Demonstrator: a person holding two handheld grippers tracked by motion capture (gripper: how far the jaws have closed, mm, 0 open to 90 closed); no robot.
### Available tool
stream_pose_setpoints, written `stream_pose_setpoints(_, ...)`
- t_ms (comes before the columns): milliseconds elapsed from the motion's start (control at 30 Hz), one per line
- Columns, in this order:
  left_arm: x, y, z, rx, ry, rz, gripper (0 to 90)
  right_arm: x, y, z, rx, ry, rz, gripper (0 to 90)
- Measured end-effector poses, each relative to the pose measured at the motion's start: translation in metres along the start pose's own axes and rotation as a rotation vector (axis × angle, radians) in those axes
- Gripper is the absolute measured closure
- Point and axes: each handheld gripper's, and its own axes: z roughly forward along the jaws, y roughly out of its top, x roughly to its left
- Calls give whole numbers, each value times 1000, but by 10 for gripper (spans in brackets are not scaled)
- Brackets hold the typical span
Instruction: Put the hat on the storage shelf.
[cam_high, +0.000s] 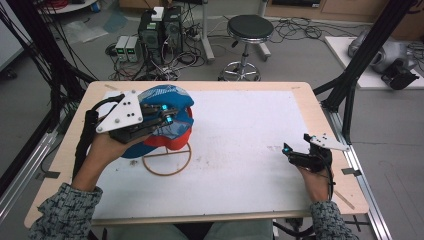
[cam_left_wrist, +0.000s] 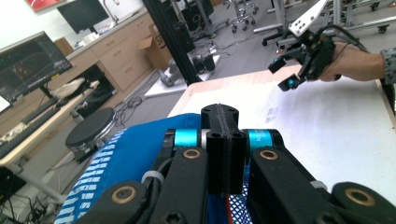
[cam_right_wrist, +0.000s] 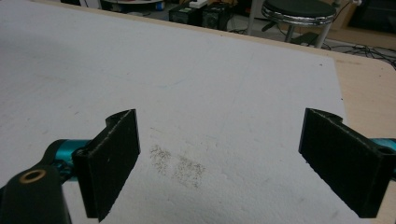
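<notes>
Cables, computer boxes and a black stool (cam_high: 249, 27) crowd the floor at the top of the high view; below lies a wooden table (cam_high: 320, 117) with a white mat (cam_high: 240, 145). At centre left the left gripper (cam_high: 167, 114) rests on a blue-and-red cap (cam_high: 172, 97) atop a wire stand (cam_high: 167, 160). At lower right sits the right gripper (cam_high: 290, 151).

Left gripper view: jaws pressed together above the cap's blue fabric (cam_left_wrist: 126, 154).

Right gripper view: jaws spread wide over bare mat (cam_right_wrist: 210, 93).
</notes>
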Motion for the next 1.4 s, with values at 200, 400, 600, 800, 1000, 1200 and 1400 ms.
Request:
stream_pose_setpoints(200, 0, -7, 2, 17, 13, 4, 896, 1, 0, 1, 8, 2, 1, 116)
stream_pose_setpoints(400, -4, -9, 4, 33, 19, 26, 893, 0, 0, 1, 4, 0, 4, 116)
stream_pose_setpoints(600, -2, -12, 3, 28, 13, 24, 888, 0, 0, 1, 6, 0, -1, 116)
stream_pose_setpoints(800, -2, -14, -1, 3, 10, 18, 850, 0, 0, 1, 6, -2, -1, 116)
stream_pose_setpoints(1000, -3, -16, 1, 2, 3, 17, 819, 0, 0, 1, 5, 1, -3, 116)
stream_pose_setpoints(1200, -4, -16, 0, -22, 10, 8, 763, 0, 0, 1, 5, 0, -1, 116)
stream_pose_setpoints(1400, 1, -15, -8, -57, 45, -21, 685, 0, 0, 1, 8, 3, -1, 116)
